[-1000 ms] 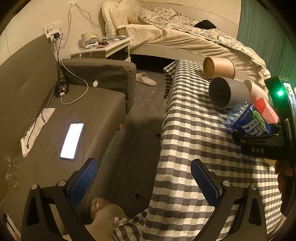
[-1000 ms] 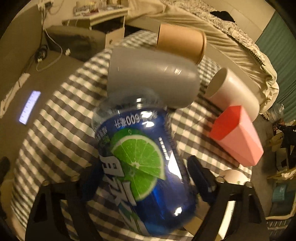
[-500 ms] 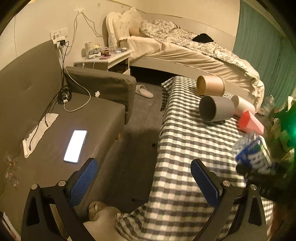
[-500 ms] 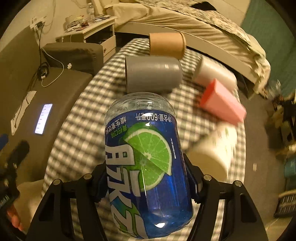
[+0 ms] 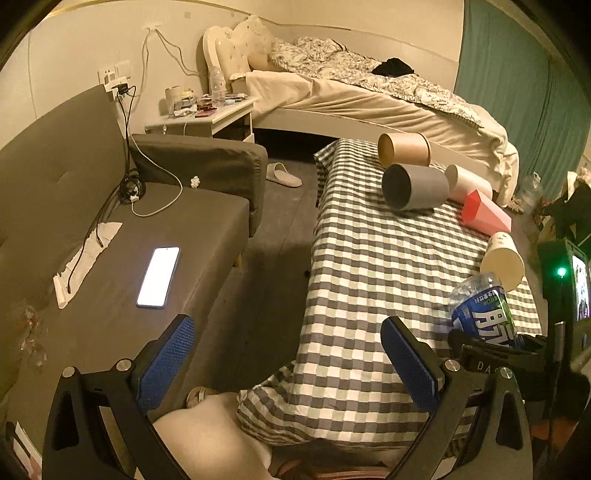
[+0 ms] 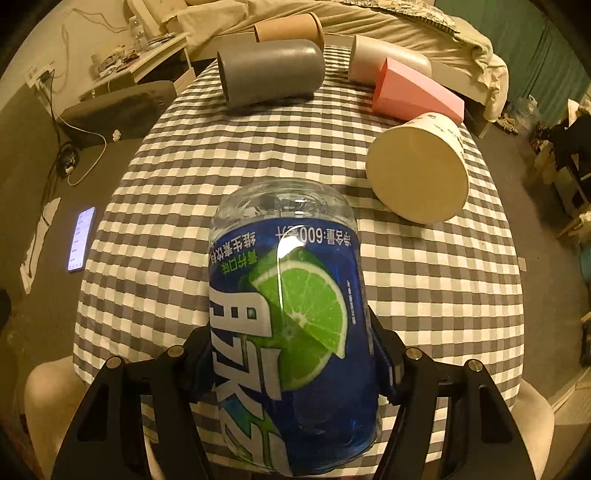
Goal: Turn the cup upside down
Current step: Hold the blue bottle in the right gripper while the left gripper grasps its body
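Change since earlier view: my right gripper (image 6: 291,354) has drawn back and up from the table (image 6: 424,280); the lying cups, close behind the bottle a second ago, now sit well beyond it.
Right jaws: clamped on the bottle (image 6: 291,321), one finger on each side of its blue label.
Bottle attitude: label print reads inverted in the right wrist view; the clear rounded end points away from me, towards the far cups. The cap end is hidden below my fingers.
Bottle position: held above the near part of the checked cloth, not seen touching it.
Left gripper (image 5: 291,365): jaws apart, empty, hanging over the table's near left edge beside the sofa (image 5: 110,229).
Other items: grey cup (image 6: 269,72), brown cup (image 6: 288,27), white cup (image 6: 373,55), pink cup (image 6: 413,92) and cream paper cup (image 6: 417,170), all on their sides.
Step in hand, my judgement: mid-flip, item carried clear of the cloth.
Next move calls for: rotation finished, a bare patch of cloth short of the cream paper cup, a level lowering, then release.
Risk: the rounded end may rock on soft cloth.
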A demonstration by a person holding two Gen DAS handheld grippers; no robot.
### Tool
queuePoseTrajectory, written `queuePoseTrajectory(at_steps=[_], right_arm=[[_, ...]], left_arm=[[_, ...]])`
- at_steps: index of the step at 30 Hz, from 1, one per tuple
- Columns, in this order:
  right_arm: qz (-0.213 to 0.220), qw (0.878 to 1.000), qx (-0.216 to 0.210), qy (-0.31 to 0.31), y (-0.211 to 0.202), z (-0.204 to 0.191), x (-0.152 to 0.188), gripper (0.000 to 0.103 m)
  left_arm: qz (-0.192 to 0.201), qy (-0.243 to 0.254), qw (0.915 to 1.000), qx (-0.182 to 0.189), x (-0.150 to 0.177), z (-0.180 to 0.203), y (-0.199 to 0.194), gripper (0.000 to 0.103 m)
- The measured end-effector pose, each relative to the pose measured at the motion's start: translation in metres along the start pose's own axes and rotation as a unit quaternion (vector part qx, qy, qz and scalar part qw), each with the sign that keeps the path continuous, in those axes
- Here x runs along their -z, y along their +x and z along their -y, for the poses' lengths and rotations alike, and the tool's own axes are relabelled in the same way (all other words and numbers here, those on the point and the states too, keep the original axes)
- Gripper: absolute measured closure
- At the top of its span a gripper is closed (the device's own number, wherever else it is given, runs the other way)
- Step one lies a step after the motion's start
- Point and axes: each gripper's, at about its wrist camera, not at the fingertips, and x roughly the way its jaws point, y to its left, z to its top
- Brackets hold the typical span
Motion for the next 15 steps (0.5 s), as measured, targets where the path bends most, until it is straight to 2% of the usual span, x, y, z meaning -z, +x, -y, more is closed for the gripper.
queuePoseTrajectory(at_steps=[2,6,9,15], right_arm=[[-0.003,1.0,-0.013,0.003,0.0,0.004,-0.001,0.036],[0.009,1.0,-0.028,0.002,-0.014,0.018,-0.001,0.019],[0.028,0.999,-0.039,-0.016,-0.036,0.031,-0.005,0.015],[0.067,0.996,-0.033,-0.04,-0.086,0.074,-0.025,0.013]], left_arm=[[-0.001,0.004,1.0,-0.004,-0.002,0.005,-0.001,0.0],[-0.001,0.014,0.9999,-0.005,-0.013,0.019,-0.007,0.0],[0.0,0.013,0.9999,0.002,-0.027,0.033,-0.012,0.0],[-0.011,0.033,0.9992,0.02,-0.051,0.078,-0.017,0.0]])
